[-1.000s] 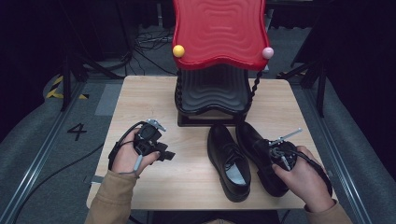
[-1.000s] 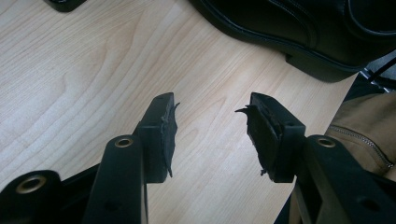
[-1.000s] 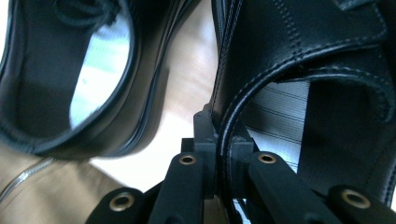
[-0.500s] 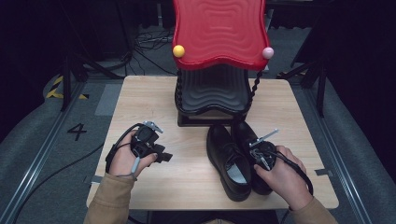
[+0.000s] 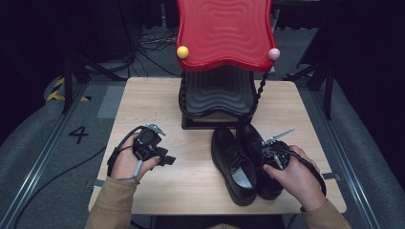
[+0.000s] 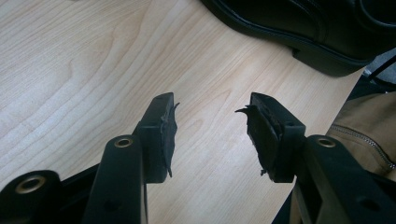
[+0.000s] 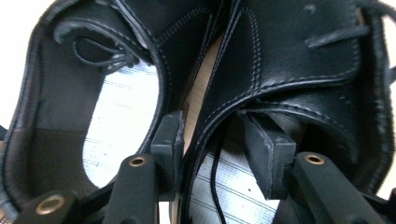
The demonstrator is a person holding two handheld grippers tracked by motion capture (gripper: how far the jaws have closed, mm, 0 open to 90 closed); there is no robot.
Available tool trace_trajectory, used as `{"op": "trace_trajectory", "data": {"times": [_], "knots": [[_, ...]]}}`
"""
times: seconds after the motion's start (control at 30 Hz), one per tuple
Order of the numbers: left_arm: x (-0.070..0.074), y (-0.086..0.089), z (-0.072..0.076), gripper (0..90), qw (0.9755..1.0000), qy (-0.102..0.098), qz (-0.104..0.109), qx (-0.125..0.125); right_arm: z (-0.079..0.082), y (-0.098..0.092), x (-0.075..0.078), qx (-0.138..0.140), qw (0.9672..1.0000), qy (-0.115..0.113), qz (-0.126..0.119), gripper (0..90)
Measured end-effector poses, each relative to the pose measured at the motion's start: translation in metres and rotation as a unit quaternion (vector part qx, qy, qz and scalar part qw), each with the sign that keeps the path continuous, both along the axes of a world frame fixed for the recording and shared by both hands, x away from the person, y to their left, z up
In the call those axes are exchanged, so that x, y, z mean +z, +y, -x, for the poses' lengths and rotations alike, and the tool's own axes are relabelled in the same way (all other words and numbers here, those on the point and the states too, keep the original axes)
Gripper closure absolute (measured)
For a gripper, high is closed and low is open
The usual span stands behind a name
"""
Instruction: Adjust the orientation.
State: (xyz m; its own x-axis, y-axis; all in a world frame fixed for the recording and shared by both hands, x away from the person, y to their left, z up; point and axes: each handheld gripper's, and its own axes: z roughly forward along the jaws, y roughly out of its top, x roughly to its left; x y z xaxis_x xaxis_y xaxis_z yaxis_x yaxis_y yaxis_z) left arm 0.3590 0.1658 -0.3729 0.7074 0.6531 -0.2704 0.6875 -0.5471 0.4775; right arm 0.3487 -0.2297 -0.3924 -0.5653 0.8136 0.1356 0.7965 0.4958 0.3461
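Two black leather lace-up shoes stand side by side, toes toward the rack: the left shoe [image 5: 233, 164] and the right shoe [image 5: 249, 138]. My right gripper [image 5: 268, 161] is at the right shoe's heel. In the right gripper view its jaws [image 7: 217, 140] straddle the right shoe's [image 7: 299, 60] inner collar wall, one pad between the shoes and one inside, beside the left shoe [image 7: 56, 116]. They have just been opening and no longer squeeze the wall. My left gripper [image 5: 167, 159] rests open on the table, nothing between its jaws [image 6: 210, 126].
A shoe rack with a red wavy top [image 5: 224, 33] and a black shelf [image 5: 217, 95] stands at the table's far middle, with a yellow ball [image 5: 182, 52] and a pink ball [image 5: 273, 53] on its corners. The wooden table [image 5: 143, 105] is surrounded by dark floor and cables.
The right hand brought the right shoe leftwards until it stands against the left shoe, and its jaws have spread apart. The left hand has kept still.
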Motion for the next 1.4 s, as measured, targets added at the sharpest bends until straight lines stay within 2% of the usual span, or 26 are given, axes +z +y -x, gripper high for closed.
{"op": "trace_trajectory", "data": {"times": [0.07,0.13,0.2,0.37,0.53,0.57,0.6,0.7,0.9,0.97,1.07,1.13,1.23,1.4], "knots": [[0.0,0.0,0.0,52.5,1.0,0.0,0.001,0.0,0.003,-0.001,0.006,-0.008,0.9999,-0.004,-0.006,54.5],[0.0,0.0,0.0,52.4,1.0,0.0,0.002,0.0,0.005,-0.004,0.012,-0.012,0.9995,-0.003,-0.03,51.9],[0.0,0.001,0.0,52.4,1.0,0.0,0.001,0.001,0.008,-0.006,0.018,-0.018,0.9989,-0.013,-0.041,49.7],[0.0,-0.001,0.0,52.4,1.0,0.002,0.001,0.0,0.013,-0.004,0.022,-0.034,0.9975,-0.012,-0.06,44.1],[-0.002,-0.003,-0.001,52.3,1.0,0.004,-0.002,-0.002,0.012,0.005,0.014,-0.035,0.9986,0.002,-0.04,43.3],[-0.002,-0.003,-0.001,52.4,1.0,0.005,-0.001,0.0,0.01,0.01,0.007,-0.032,0.9988,0.013,-0.034,43.3],[-0.003,-0.003,-0.001,52.4,1.0,0.005,-0.002,0.0,0.01,0.01,0.007,-0.032,0.9988,0.013,-0.034,43.3],[-0.002,-0.003,-0.001,52.4,1.0,0.005,-0.001,-0.001,0.005,0.018,-0.003,-0.028,0.9993,0.019,-0.013,43.9],[-0.003,-0.001,0.0,52.3,1.0,0.005,-0.003,0.0,-0.001,0.028,-0.017,-0.026,0.9993,0.026,0.004,43.5],[-0.003,0.0,0.001,52.3,1.0,0.005,-0.003,0.004,-0.003,0.033,-0.021,-0.028,0.9992,0.021,0.021,43.4],[-0.004,0.001,0.002,52.2,1.0,0.006,-0.005,0.005,-0.006,0.037,-0.024,-0.037,0.9986,0.018,0.034,43.9],[-0.004,0.002,0.003,52.2,0.9999,0.006,-0.007,0.007,-0.007,0.039,-0.024,-0.042,0.9981,0.019,0.042,47.1],[-0.004,0.002,0.004,52.2,0.9999,0.005,-0.005,0.009,-0.009,0.038,-0.024,-0.04,0.9972,0.016,0.061,60.6],[-0.005,0.003,0.004,52.2,0.9999,0.008,-0.006,0.012,-0.011,0.037,-0.024,-0.034,0.9974,0.022,0.06,64.9]]}}
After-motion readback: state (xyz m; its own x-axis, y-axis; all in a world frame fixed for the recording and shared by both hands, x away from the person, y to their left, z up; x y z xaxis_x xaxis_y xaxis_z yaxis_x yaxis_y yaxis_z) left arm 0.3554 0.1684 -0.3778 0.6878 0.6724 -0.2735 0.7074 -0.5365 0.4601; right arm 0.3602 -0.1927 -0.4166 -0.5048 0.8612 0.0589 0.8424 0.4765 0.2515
